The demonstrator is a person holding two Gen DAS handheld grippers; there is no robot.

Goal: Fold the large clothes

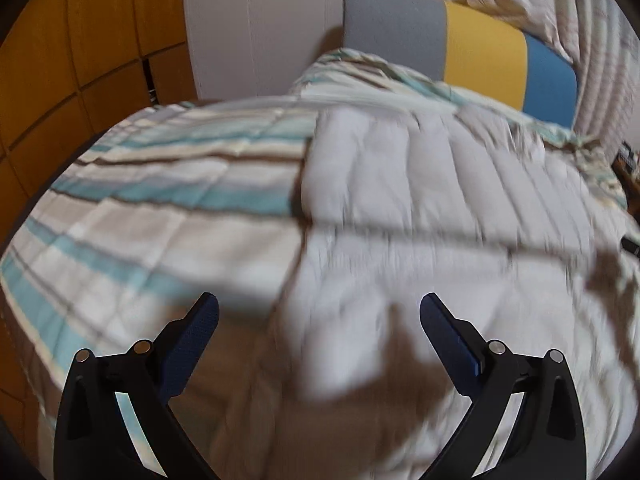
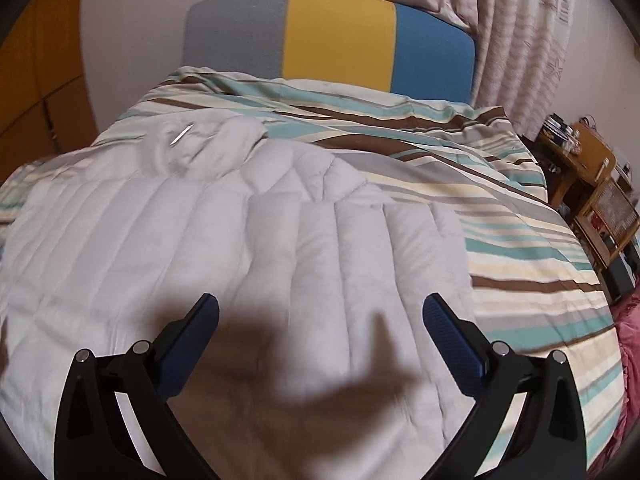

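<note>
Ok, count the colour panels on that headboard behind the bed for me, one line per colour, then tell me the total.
Grey panel: 1
Yellow panel: 1
Blue panel: 1
Total: 3 panels on the headboard, behind the striped bedcover where the white quilted jacket lies.

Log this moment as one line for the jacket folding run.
jacket: flat on striped bedspread | left claw: open, above jacket | right claw: open, above jacket | nothing gripped
</note>
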